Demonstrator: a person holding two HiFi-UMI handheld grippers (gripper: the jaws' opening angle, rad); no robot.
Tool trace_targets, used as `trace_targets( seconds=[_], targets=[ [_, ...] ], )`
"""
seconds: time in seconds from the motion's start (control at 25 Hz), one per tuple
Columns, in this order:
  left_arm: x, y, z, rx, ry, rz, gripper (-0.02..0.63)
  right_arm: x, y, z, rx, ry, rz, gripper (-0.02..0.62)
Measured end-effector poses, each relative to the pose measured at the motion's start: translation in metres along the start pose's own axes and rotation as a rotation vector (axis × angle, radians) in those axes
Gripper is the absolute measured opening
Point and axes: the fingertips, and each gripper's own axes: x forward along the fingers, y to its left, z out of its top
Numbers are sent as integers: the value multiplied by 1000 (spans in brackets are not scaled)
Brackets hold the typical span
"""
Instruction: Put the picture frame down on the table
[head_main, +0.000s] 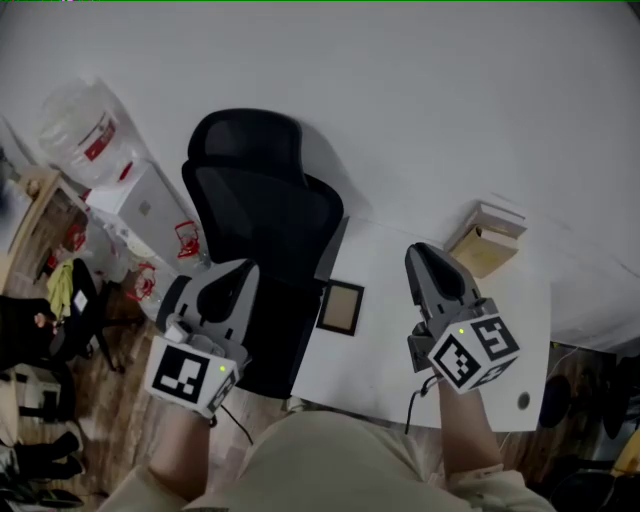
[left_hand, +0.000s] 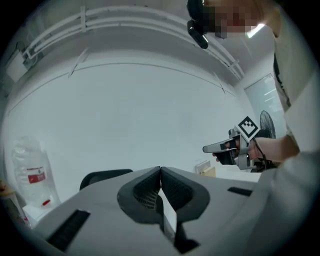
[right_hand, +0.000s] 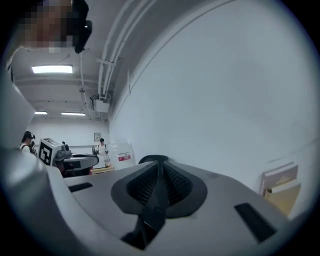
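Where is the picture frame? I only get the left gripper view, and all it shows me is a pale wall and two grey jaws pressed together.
Observer: In the head view the picture frame seems to lie flat on the white table, close to its left edge and next to a black chair.
Operator: So is the other gripper holding it?
Observer: No. The right gripper has its jaws together with nothing between them in its own view. In the head view it hangs over the table to the right of the frame, apart from it, while your left gripper is off the table's left side, over the chair.
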Motion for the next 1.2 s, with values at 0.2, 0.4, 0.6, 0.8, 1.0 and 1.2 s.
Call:
trace_targets(
  seconds=[0.2, 0.4, 0.6, 0.8, 1.0, 1.2],
  targets=[
    [-17, -7, 42, 48, -78, 4, 21, -36, 22, 57, -97, -120, 5, 44],
    [-27, -15, 55, 19, -100, -5, 21, -62, 37, 88, -121, -201, 21, 40],
    [-33, -22, 54, 11, -98, -15, 21, -81, 46, 94, -174, -223, 12, 32],
    [-35, -32, 49, 6, -83, -33, 21, -89, 49, 85, -211, -214, 25, 31],
    [-30, -42, 39, 9, -51, -51, 21, -86, 50, 59, -270, -154, 10, 25],
    [-22, -63, 22, 11, 5, -104, 21, -88, 53, 32, -234, -96, 47, 23]
  ],
)
